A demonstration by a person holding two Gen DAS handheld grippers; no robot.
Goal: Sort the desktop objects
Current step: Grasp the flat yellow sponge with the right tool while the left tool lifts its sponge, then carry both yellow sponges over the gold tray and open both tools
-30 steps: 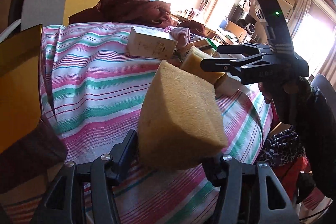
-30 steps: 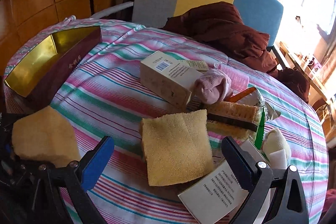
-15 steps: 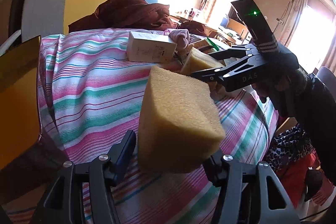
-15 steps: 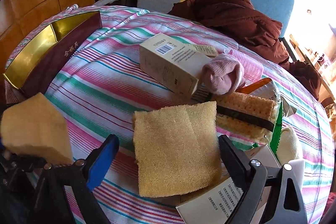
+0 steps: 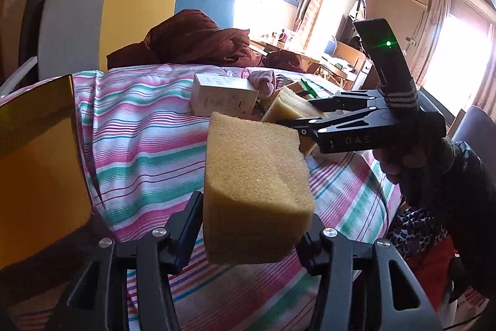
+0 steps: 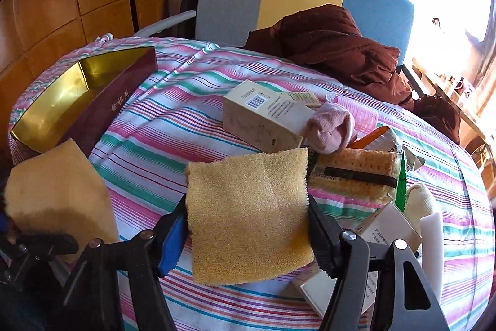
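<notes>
Sponge number two (image 6: 248, 213) got clamped as the right gripper (image 6: 248, 225) jaws narrowed, left gripper (image 5: 251, 234) already gripped its own sponge (image 5: 254, 191), so both looked box-bound (image 6: 77, 101).

I can read the letters "D A S" on the side of the right gripper (image 5: 305, 126) in the left wrist view. The dark red box (image 6: 93, 110) has gold Chinese signs on its side; I can make out "金" as the first one. The cream carton (image 6: 263, 120) has a barcode and small print that is too tiny for me to read. The cracker pack (image 6: 353, 176) has a white label with numbers, maybe "212348". The white carton (image 6: 384, 233) has tiny print too.
</notes>
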